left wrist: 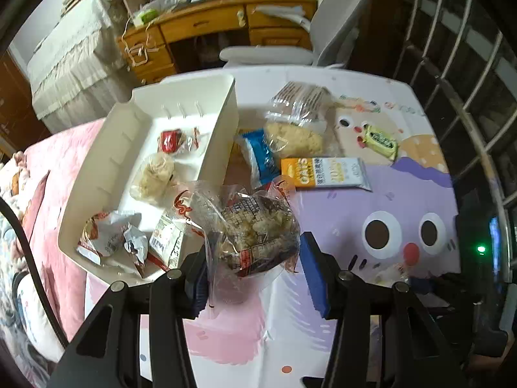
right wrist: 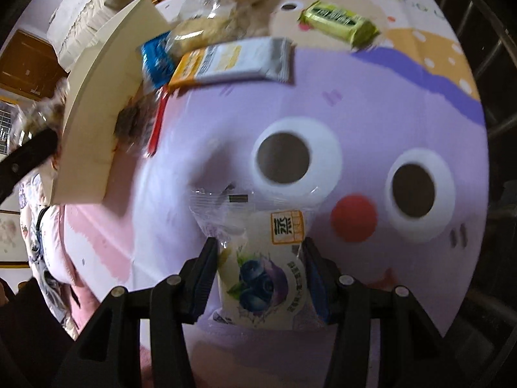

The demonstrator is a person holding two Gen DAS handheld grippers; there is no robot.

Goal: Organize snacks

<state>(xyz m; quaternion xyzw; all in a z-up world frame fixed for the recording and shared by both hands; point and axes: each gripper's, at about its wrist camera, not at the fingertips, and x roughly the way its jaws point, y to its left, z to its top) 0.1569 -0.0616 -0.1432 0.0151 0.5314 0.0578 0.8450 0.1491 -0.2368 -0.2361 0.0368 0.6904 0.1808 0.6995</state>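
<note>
Four snacks, by my count, already sit inside the white bin (left wrist: pixel 106 174): a red-wrapped one (left wrist: pixel 171 141), a pale clear-bagged bun (left wrist: pixel 155 174), a crumpled white-and-red wrapper (left wrist: pixel 110 237) and a small carton-like pack (left wrist: pixel 166 242). My left gripper (left wrist: pixel 253 258) is clamped on a clear bag of crumbly brown snack (left wrist: pixel 252 229), which hangs just at the bin's near corner, so I judge this one is about to go in. My right gripper (right wrist: pixel 260 274) is closed around a blueberry-printed packet (right wrist: pixel 261 278), low over the cartoon tablecloth (right wrist: pixel 355 106), well apart from the bin. Left on the table beside the bin: the orange-and-white oat bar (left wrist: pixel 323 173), the blue packet (left wrist: pixel 261 158), the yellow-green sweet (left wrist: pixel 379 142) and the big clear bag of pale cakes (left wrist: pixel 297 119). So I'd call it roughly half done, two in hand, four waiting.
</note>
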